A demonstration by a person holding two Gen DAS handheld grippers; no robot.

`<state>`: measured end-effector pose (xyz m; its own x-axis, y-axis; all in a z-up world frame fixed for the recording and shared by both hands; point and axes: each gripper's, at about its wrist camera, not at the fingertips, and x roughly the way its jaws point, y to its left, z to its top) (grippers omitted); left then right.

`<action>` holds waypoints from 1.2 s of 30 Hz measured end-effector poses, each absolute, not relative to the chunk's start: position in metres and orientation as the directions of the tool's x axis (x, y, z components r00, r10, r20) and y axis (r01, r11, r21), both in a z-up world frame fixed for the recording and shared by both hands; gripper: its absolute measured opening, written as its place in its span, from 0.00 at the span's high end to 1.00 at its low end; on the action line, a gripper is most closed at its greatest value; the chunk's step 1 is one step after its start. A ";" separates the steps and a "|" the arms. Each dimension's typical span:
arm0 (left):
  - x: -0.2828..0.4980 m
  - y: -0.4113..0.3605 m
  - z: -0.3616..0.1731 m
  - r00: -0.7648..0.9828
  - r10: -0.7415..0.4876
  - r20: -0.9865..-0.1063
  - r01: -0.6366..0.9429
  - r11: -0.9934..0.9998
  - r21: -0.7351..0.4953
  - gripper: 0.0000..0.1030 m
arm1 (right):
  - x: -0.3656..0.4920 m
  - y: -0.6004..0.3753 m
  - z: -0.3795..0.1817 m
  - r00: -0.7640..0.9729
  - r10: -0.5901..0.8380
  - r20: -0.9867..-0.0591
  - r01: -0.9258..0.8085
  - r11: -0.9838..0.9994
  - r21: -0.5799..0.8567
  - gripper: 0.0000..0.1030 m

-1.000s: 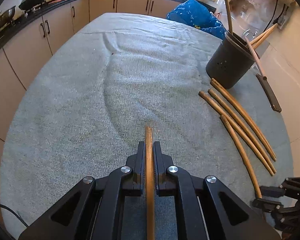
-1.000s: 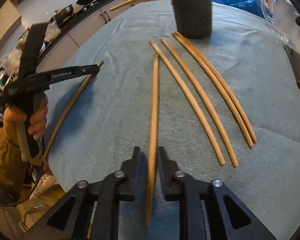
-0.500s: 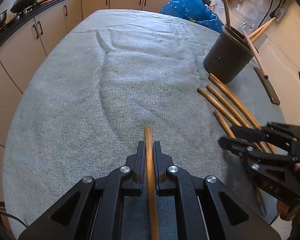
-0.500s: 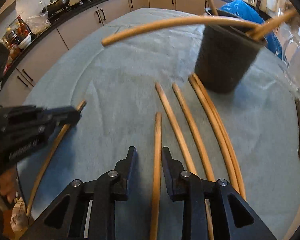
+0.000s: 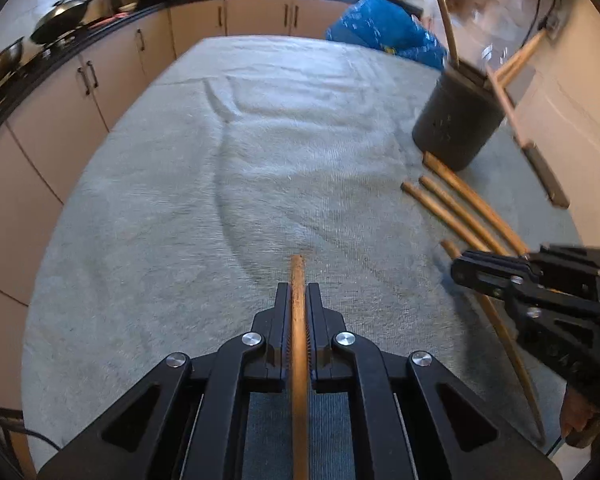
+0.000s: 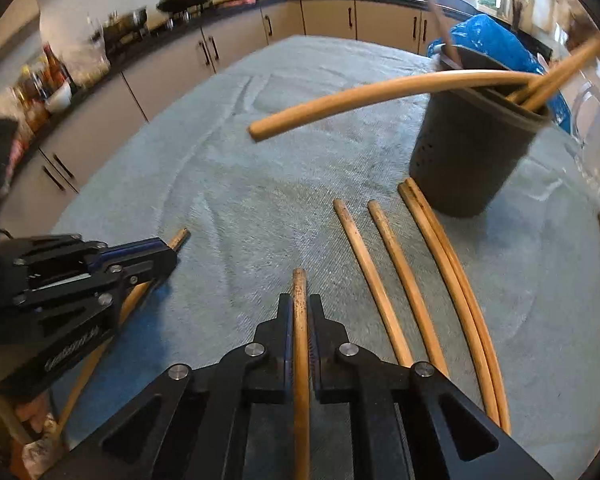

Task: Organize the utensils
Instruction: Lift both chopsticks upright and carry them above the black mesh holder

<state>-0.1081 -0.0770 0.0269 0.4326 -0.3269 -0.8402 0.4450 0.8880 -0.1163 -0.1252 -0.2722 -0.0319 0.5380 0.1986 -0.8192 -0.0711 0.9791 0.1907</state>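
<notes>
My left gripper (image 5: 299,296) is shut on a wooden chopstick (image 5: 299,320) that runs between its jaws; it also shows at the left of the right wrist view (image 6: 156,256). My right gripper (image 6: 300,308) is shut on another chopstick (image 6: 300,340); it shows at the right of the left wrist view (image 5: 460,270). A dark utensil holder (image 6: 472,156) (image 5: 456,120) stands at the far right with several sticks in it, one curving out to the left (image 6: 360,100). Several loose chopsticks (image 6: 400,280) (image 5: 460,208) lie on the cloth in front of it.
A grey-blue cloth (image 5: 260,140) covers the table. A dark-handled utensil (image 5: 544,172) lies right of the holder. A blue bag (image 5: 384,36) sits behind it. Kitchen cabinets (image 5: 80,92) and a stove with pans (image 5: 60,16) run along the left and back.
My right gripper has closed on its chopstick and moved forward toward the holder. My left gripper keeps its chopstick and has shifted slightly forward.
</notes>
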 end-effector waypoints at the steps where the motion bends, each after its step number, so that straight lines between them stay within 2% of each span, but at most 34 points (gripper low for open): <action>1: -0.110 -0.072 0.032 0.436 -0.348 -0.830 0.442 0.886 -0.139 0.94 | -0.132 -0.277 -0.028 0.552 0.208 -0.808 -0.066 0.976 0.206 0.93; 15: -0.151 -0.056 0.114 0.551 -0.549 -0.628 0.446 0.830 -0.335 0.94 | -0.201 -0.323 0.037 0.771 0.198 -0.606 0.023 0.941 0.337 0.93; 31: -0.201 -0.071 0.169 0.642 -0.582 -0.500 0.525 0.808 -0.267 0.94 | -0.252 -0.335 0.077 0.856 0.164 -0.490 0.026 0.933 0.358 0.93; 36: -0.203 -0.068 0.182 0.643 -0.606 -0.468 0.534 0.793 -0.293 0.94 | -0.261 -0.339 0.085 0.875 0.153 -0.459 0.028 0.931 0.363 0.93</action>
<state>-0.2030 -0.0678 0.1820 0.6431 -0.6061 -0.4680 0.5339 0.7930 -0.2934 -0.2610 -0.3393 0.0854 0.8751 0.1529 -0.4592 0.0277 0.9314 0.3629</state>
